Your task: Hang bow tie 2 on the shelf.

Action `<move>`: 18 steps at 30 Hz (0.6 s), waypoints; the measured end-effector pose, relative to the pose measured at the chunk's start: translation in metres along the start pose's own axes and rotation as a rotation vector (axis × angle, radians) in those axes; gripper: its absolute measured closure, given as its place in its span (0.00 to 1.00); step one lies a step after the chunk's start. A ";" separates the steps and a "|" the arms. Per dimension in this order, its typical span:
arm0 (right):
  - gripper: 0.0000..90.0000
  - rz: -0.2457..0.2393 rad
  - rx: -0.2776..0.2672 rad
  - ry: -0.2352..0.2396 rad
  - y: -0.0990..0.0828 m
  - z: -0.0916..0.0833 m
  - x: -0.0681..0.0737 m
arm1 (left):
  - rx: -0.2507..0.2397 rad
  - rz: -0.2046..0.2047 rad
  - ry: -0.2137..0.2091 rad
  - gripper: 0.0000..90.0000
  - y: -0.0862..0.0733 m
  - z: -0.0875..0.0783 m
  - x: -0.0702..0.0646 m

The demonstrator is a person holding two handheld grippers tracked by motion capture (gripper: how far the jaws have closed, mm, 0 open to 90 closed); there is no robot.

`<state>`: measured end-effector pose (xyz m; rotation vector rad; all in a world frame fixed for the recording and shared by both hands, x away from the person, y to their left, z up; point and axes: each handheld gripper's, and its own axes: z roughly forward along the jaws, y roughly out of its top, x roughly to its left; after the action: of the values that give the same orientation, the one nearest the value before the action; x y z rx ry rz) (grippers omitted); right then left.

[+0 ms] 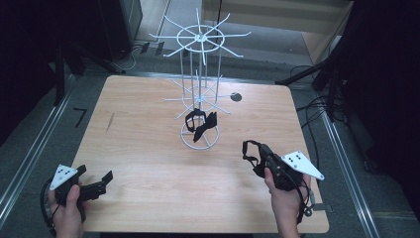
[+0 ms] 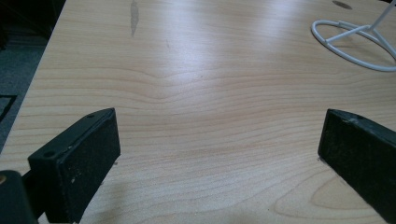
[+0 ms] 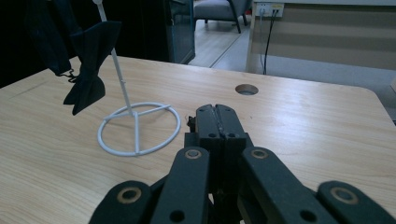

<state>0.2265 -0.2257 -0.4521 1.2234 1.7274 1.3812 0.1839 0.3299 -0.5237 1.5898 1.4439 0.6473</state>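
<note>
Rack [image 1: 199,94] stands mid-table [image 1: 148,163], black bow tie [image 1: 202,124] hanging low on it. Left gripper [image 1: 94,182] near left edge, jaws wide apart, empty. Right gripper [image 1: 250,151] right of rack, jaws pressed together, empty.

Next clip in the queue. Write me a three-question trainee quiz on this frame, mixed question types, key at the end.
1. True or false: the left tool is open with bare table between its jaws.
2. Multiple choice: the black bow tie is
A. lying flat on the table
B. hanging on the white wire rack
C. held in the right tool
3. Fill in the blank: in the right gripper view, the right tool's jaws are pressed ____ with nothing visible between them.

Key
1. true
2. B
3. together
</note>
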 end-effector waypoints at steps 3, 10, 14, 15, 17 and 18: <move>1.00 -0.006 -0.004 0.004 0.004 0.000 0.003 | 0.000 0.002 0.000 0.00 0.000 0.000 0.000; 1.00 -0.011 -0.013 0.016 0.010 0.000 0.008 | 0.000 0.001 0.000 0.00 0.000 0.000 0.000; 1.00 -0.017 -0.023 0.023 0.014 0.001 0.011 | 0.000 0.001 0.001 0.00 0.000 0.000 0.000; 1.00 -0.017 -0.023 0.025 0.015 0.001 0.013 | -0.001 0.000 0.001 0.00 0.000 0.000 0.000; 1.00 -0.018 -0.026 0.030 0.017 0.002 0.015 | 0.000 0.002 0.001 0.00 0.000 0.000 0.000; 1.00 -0.021 -0.029 0.033 0.018 0.003 0.016 | 0.000 0.003 0.001 0.00 0.000 0.000 0.000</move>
<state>0.2274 -0.2092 -0.4345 1.1704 1.7321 1.4166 0.1834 0.3300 -0.5235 1.5919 1.4426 0.6499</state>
